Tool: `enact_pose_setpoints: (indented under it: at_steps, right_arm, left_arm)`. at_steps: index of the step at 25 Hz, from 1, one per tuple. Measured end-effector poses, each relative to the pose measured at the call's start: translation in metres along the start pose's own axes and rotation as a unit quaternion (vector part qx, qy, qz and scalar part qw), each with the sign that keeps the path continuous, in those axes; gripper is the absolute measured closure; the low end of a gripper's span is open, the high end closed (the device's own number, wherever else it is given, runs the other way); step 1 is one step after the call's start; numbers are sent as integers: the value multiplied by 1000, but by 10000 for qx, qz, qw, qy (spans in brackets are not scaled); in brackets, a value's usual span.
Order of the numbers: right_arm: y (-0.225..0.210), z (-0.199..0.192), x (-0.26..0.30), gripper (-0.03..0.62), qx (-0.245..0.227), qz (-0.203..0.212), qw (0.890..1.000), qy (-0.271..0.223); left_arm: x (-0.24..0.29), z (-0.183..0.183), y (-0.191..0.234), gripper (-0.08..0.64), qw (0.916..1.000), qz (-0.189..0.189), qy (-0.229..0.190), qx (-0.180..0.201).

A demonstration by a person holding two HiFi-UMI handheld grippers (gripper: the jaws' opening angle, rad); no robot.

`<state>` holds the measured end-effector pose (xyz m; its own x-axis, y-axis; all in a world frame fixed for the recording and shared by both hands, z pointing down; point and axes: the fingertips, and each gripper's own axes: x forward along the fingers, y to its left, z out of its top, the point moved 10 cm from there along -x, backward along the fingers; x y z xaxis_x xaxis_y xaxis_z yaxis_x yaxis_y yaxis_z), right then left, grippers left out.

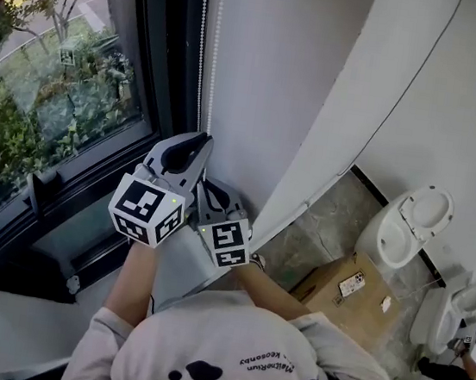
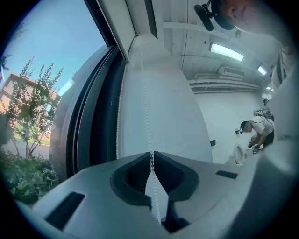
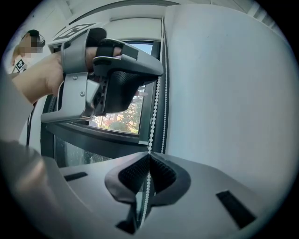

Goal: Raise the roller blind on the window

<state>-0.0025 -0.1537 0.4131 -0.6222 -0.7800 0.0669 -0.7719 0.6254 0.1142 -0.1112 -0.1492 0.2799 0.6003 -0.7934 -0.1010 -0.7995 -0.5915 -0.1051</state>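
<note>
left gripper: closed to a narrow pinch on the thin white bead chain, whose beads run up out of the ribbed black pads at lower centre of the left gripper view. right gripper: shut tight on a strand of the chain lower down. in the right gripper view the left gripper sits at upper left, just above, and the held strand climbs toward its tip. whether both grip one and the same strand cannot be told for certain.

the chain hangs at the right edge of the dark window frame, close against the plain white wall, and a second strand hangs just beside it. the glass that shows is uncovered. the roller blind itself cannot be picked out with certainty, though the white band across the top of the window may be it.

step in hand, as judged: hand-over-hand hauling on the chain.

- **grip:** have one gripper clamped at all times, so the strand cannot run free while you shift the other.
- **line of pull:** draw straight down along the chain, flat to the wall and not out into the room. a slanted pull is likely to drag the beads off the drive above.
- **seating:** set a bead squarely between the pads before you load it.
- **strand:** confirm both grippers are on one strand, since the neighbour would likely drive the blind the other way.
- **stroke:** use short, even strokes.
</note>
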Motion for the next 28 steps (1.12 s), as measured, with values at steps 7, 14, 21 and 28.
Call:
enact_pose_setpoints:
  at_steps: [7, 14, 21, 28]
  right_arm:
    - [-1, 0, 3, 581, -15, -7, 10000, 1]
    - [-1, 0, 4, 581, -12, -10, 10000, 6]
    - [0, 1, 3, 581, -22, -4, 10000, -2]
    - [1, -1, 4, 581, -66, -17, 10000, -24]
  left_arm:
    - [3, 1, 4, 448, 9998, -95, 154, 40]
    - [1, 1, 12, 436, 9999, 68, 71, -104]
    - [4, 0, 6, 539, 9997, -149, 143, -158]
    - [1, -3, 8, 551, 9997, -174, 91, -165]
